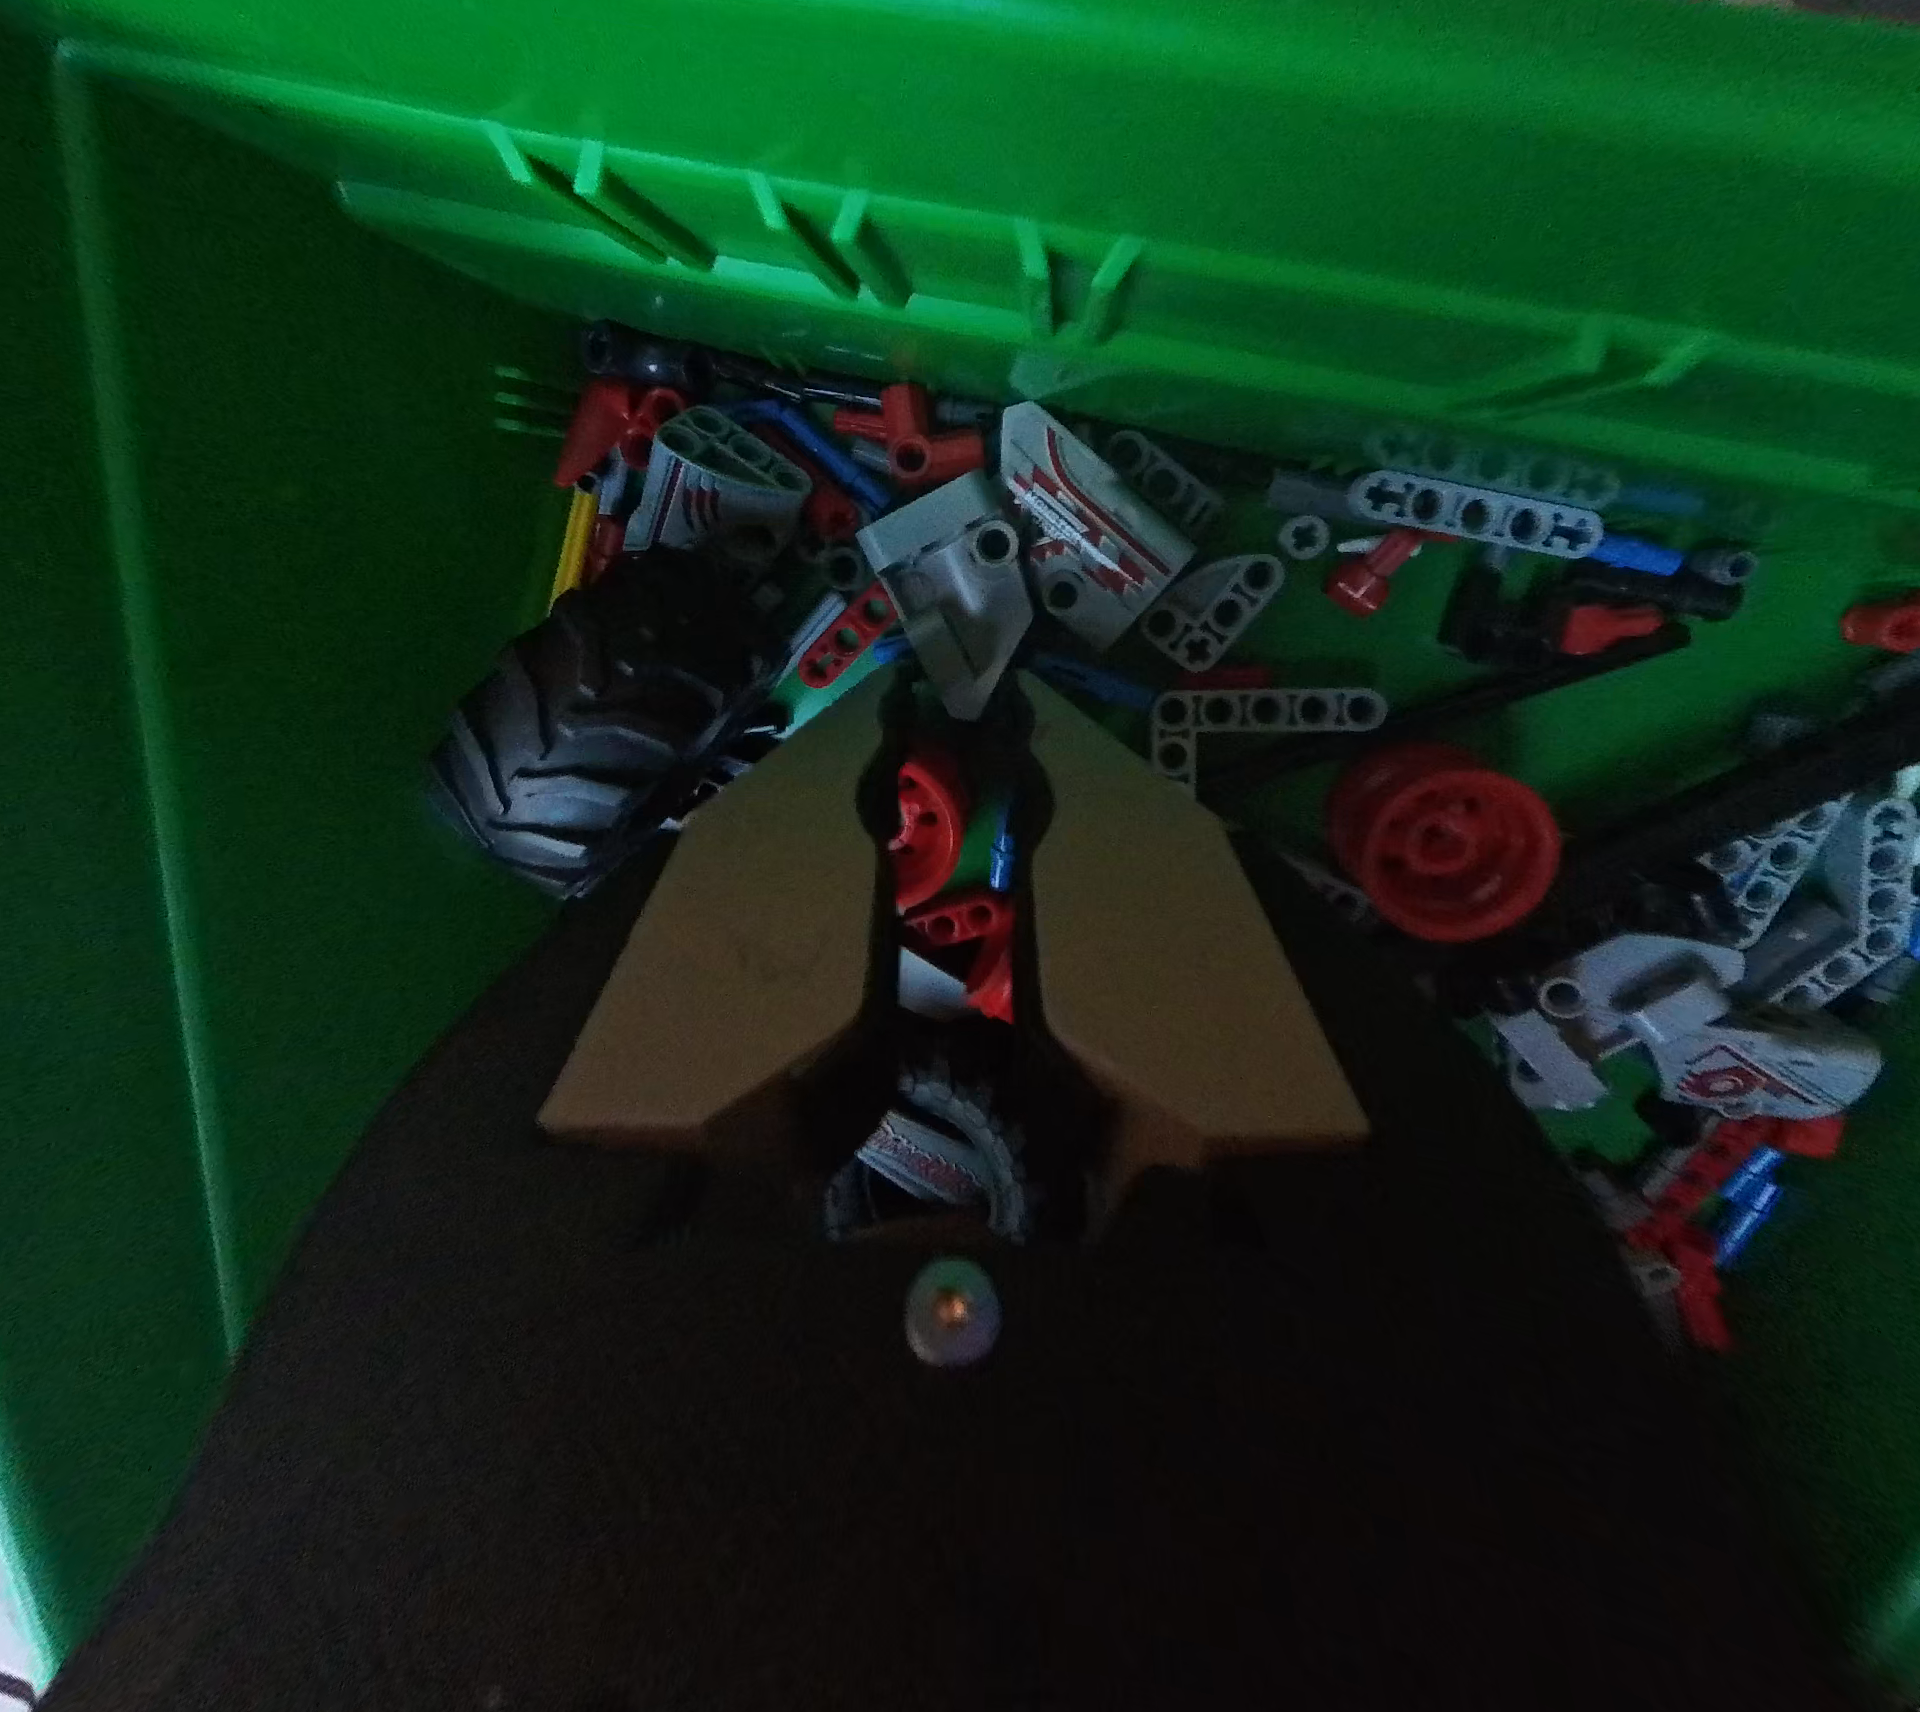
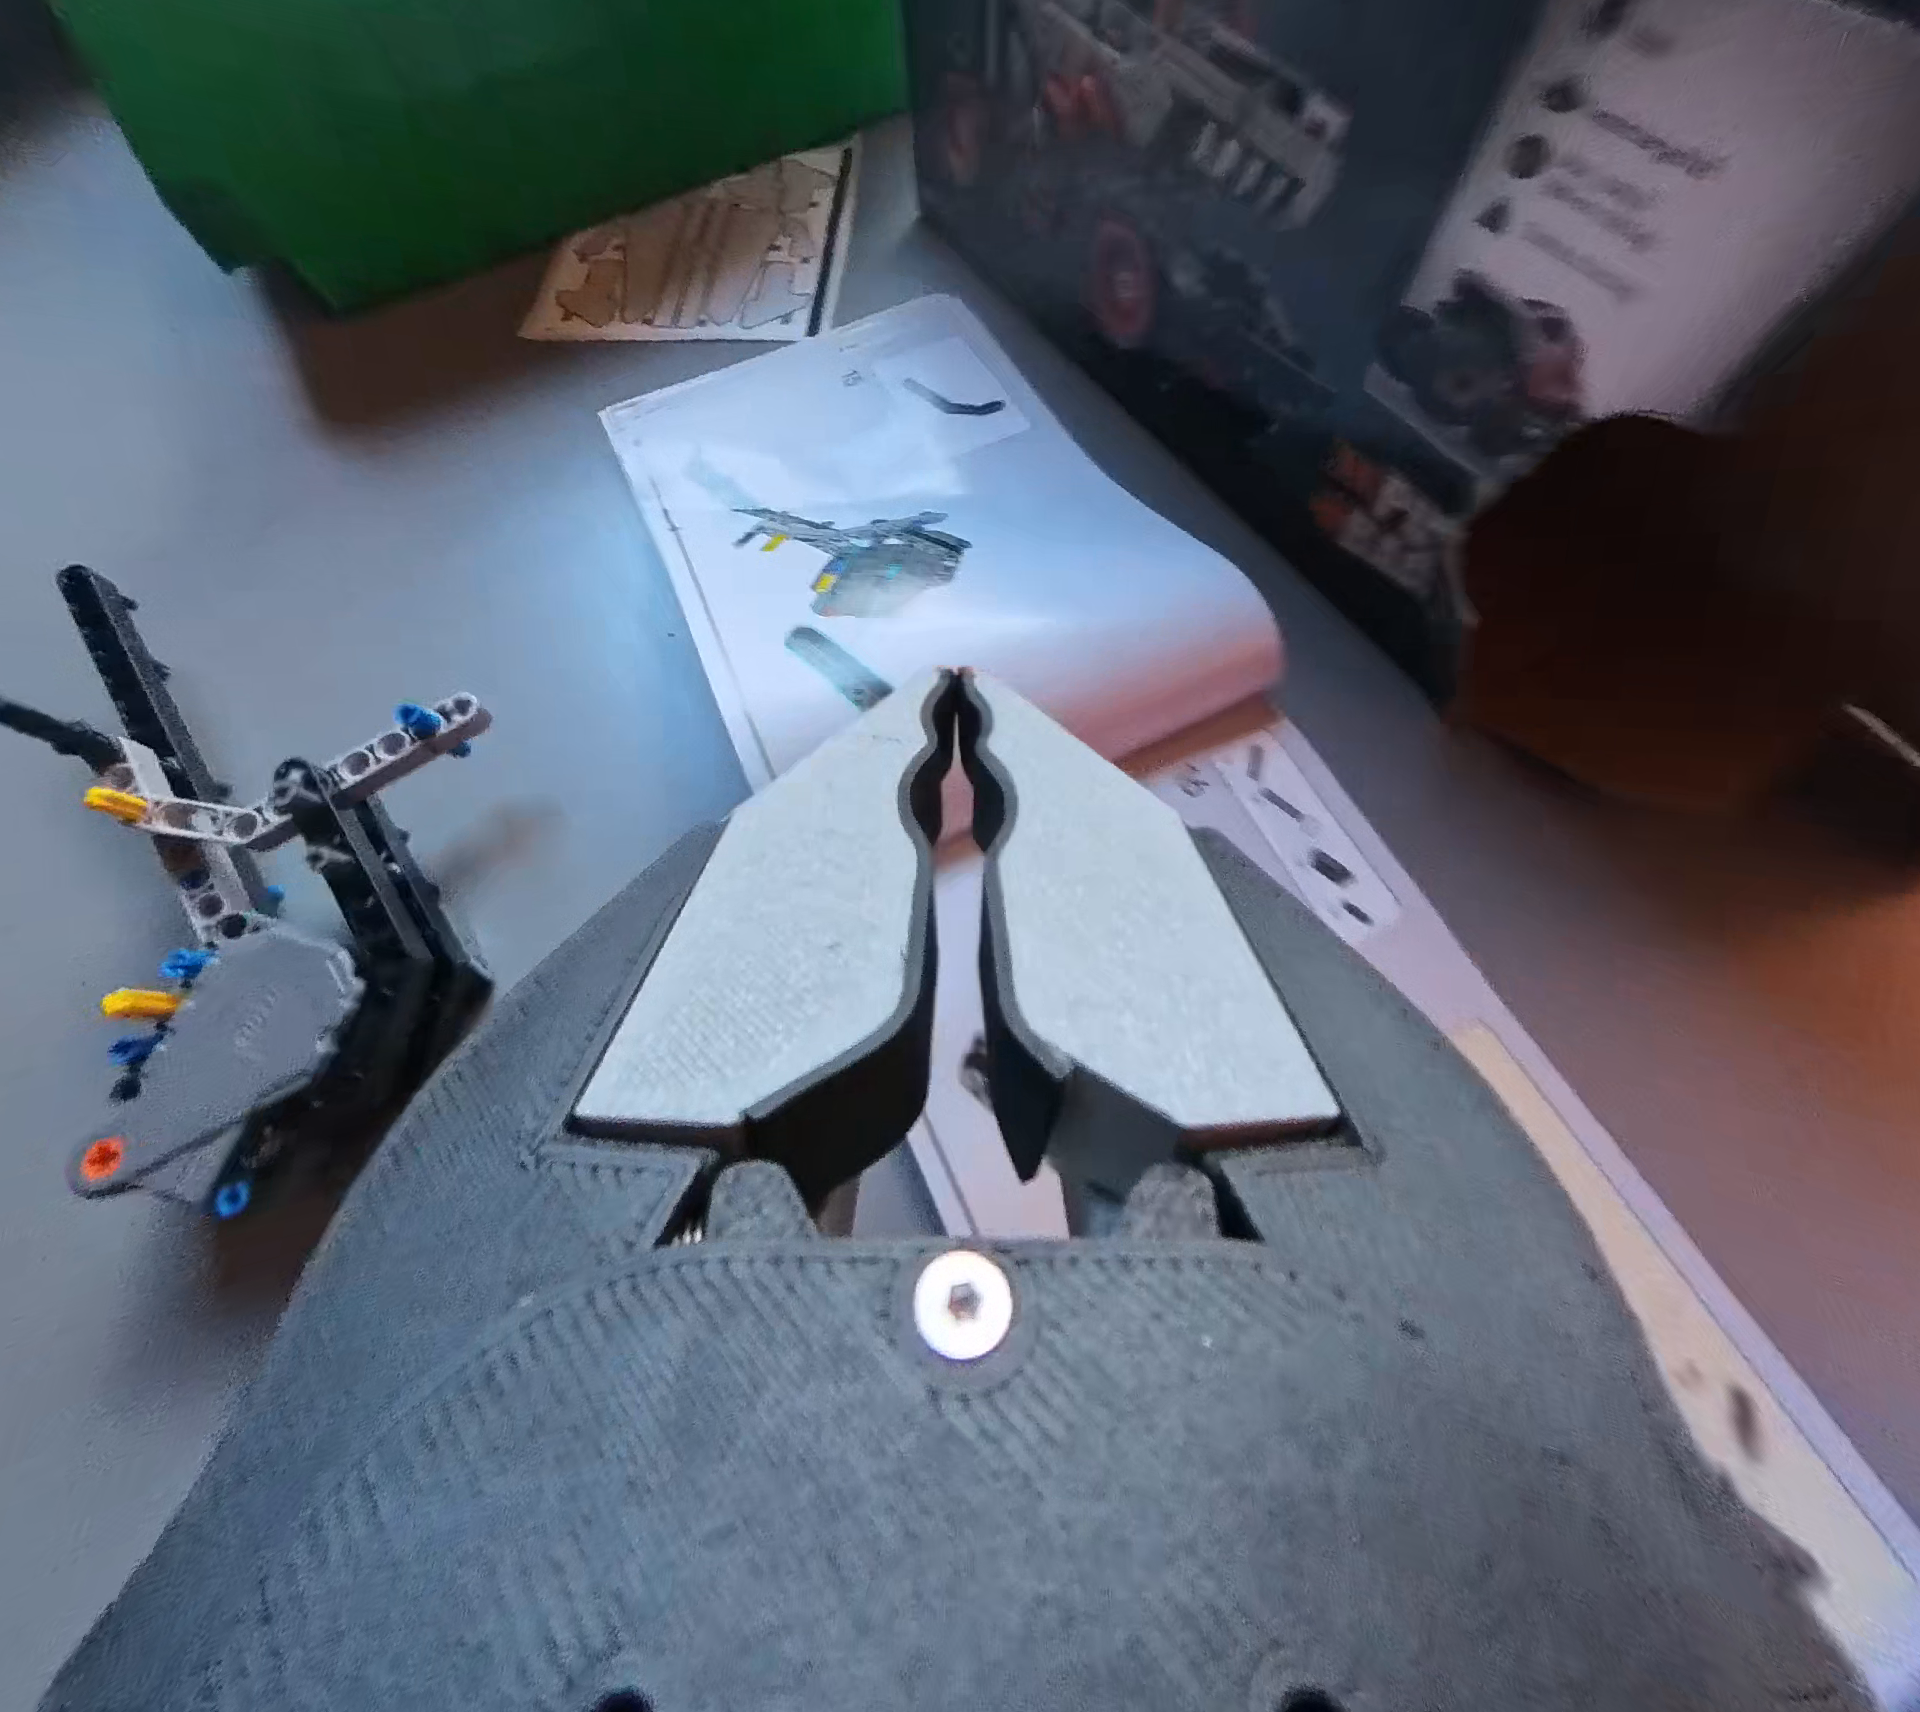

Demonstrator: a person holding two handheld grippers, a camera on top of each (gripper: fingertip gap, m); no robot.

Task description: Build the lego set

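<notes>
In the left wrist view my left gripper [image 1: 958, 691] is down inside the green bin [image 1: 935, 104], over a heap of loose lego parts. Its jaws are nearly together and pinch the lower end of a grey angled panel piece [image 1: 951, 592]. A red wheel hub [image 1: 925, 821] shows in the gap below. In the right wrist view my right gripper [image 2: 958, 675] is shut and empty, with its tips touching. It hovers over the open instruction booklet [image 2: 935, 499]. The partly built black and grey assembly [image 2: 260, 935] with blue and yellow pins lies on the table to its left.
The bin also holds a black tyre [image 1: 592, 727], a second red hub [image 1: 1449, 841], grey beams and red and blue pins. The green bin [image 2: 488, 31] stands at the back left, a sticker sheet [image 2: 707, 260] in front of it. The dark set box [image 2: 1299, 156] stands at the right. My right fingertips sit around 35 cm from my left ones.
</notes>
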